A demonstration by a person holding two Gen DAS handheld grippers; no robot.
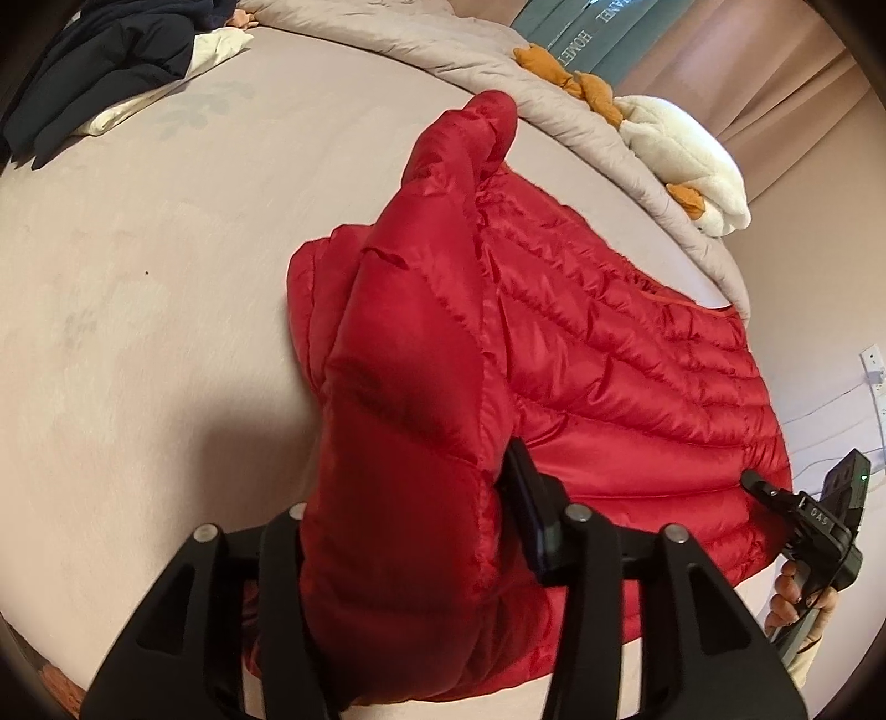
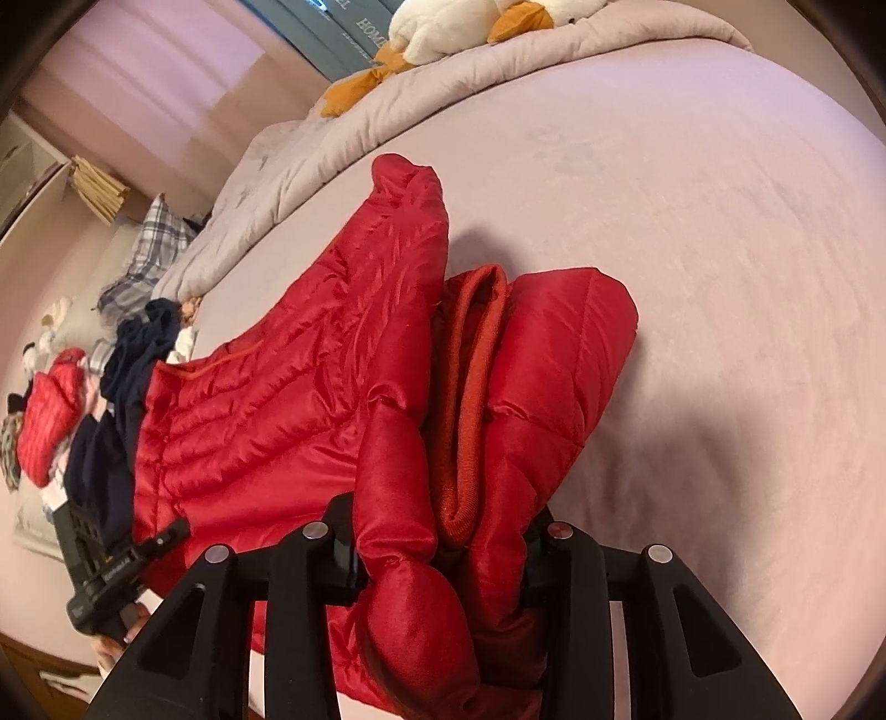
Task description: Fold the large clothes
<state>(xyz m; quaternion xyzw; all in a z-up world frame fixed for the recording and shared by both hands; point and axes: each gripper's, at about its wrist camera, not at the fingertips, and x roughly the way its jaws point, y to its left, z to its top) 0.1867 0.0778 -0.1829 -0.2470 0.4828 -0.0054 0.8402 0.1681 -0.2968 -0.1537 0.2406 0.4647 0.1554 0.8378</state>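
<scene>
A red quilted down jacket (image 1: 609, 354) lies spread on the pale bed sheet (image 1: 138, 277). My left gripper (image 1: 410, 531) is shut on a thick fold of the jacket, a sleeve part that rises away from the camera. My right gripper (image 2: 443, 559) is shut on the jacket's (image 2: 266, 399) bunched edge by the ribbed collar (image 2: 470, 399), lifted off the sheet (image 2: 692, 249). The left wrist view shows the right gripper (image 1: 753, 482) at the jacket's far lower edge. The right wrist view shows the left gripper (image 2: 171, 534) at the left edge.
A dark navy garment (image 1: 105, 72) and a cream cloth (image 1: 216, 50) lie at the bed's far corner. A rolled beige duvet (image 1: 581, 116) with a white plush duck (image 1: 686, 155) borders the bed. Clothes (image 2: 127, 343), among them a second red jacket (image 2: 50, 421), are piled beyond the bed edge.
</scene>
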